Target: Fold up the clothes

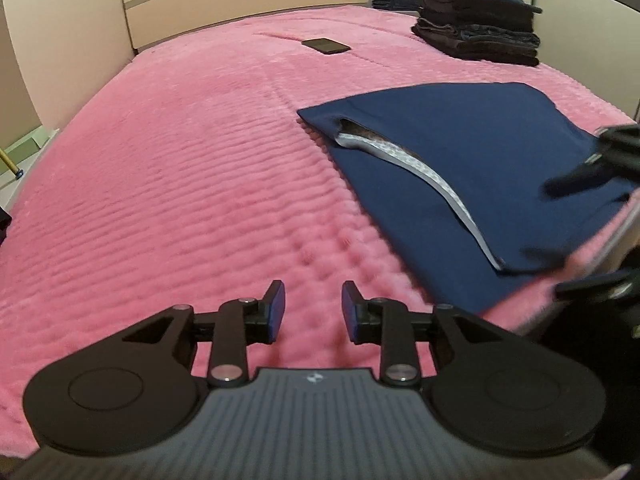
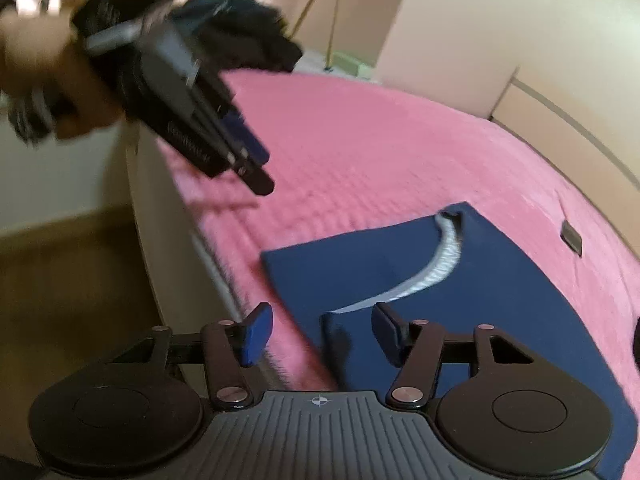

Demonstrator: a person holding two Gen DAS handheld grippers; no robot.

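Left gripper (image 1: 313, 312) hangs over the bare pink bedspread (image 1: 180, 168), fingers parted with a clear gap, nothing between them. To its right, a folded navy garment (image 1: 460, 152) lies flat near the bed's edge, its grey inner lining showing along a curved opening. Right gripper (image 2: 322, 332) sits above the garment's near corner, fingers spread wide, gripping nothing. Farther back, a dark phone (image 1: 326, 45) rests on the bedspread; beyond it, at the far right, a stack of folded dark clothes (image 1: 478, 30) stands.
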